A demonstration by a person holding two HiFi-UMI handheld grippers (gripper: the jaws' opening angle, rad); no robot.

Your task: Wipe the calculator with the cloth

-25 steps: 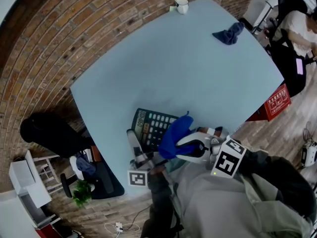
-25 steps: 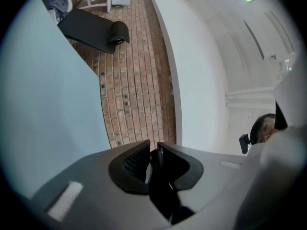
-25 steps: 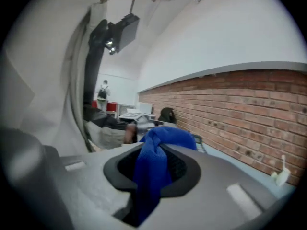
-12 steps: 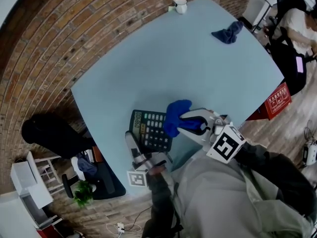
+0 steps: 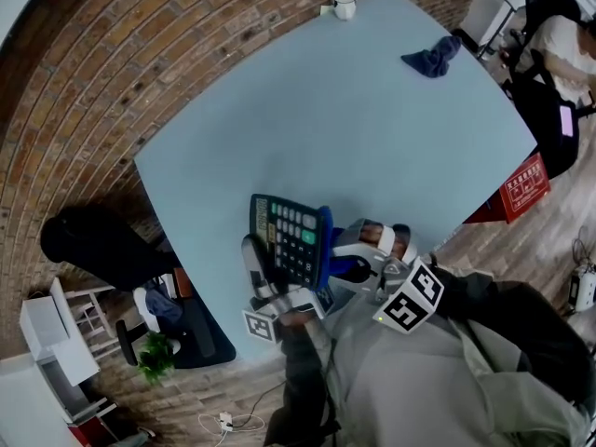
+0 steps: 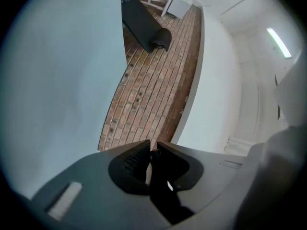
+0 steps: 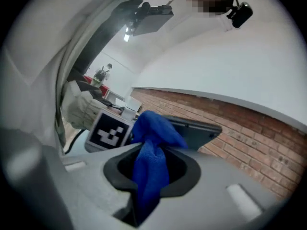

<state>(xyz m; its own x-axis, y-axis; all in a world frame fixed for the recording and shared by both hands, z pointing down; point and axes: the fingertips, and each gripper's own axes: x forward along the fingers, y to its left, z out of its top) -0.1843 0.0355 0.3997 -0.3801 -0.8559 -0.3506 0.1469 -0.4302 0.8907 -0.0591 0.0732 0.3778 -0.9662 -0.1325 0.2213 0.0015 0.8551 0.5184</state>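
Pale blue table [image 5: 354, 128] fills the head view, with brick floor [image 5: 102, 91] around it. A white cup [image 5: 344, 6] and a darker spare cloth [image 5: 430, 59] sit at its far side, well apart from the work.

At the near edge we see the calculator [image 5: 291, 238] lifted and tilted, keys facing left. The left gripper [image 5: 268, 285] pinches it by its lower edge. Its jaws are almost together on that thin edge and have just tightened a little more.

The right gripper [image 7: 152, 150] is clamped on the blue cloth [image 7: 153, 128], which bunches out in front of its jaws just beside the right side of the calculator. We cannot say whether the cloth touches the back face, because the body hides it.

We judge the main danger to be the narrow pinch. A firm push from the cloth could turn the calculator in the jaws or slip it out, and it could then drop past the table edge. The hard jaws could also rub the casing where the cloth is thin.
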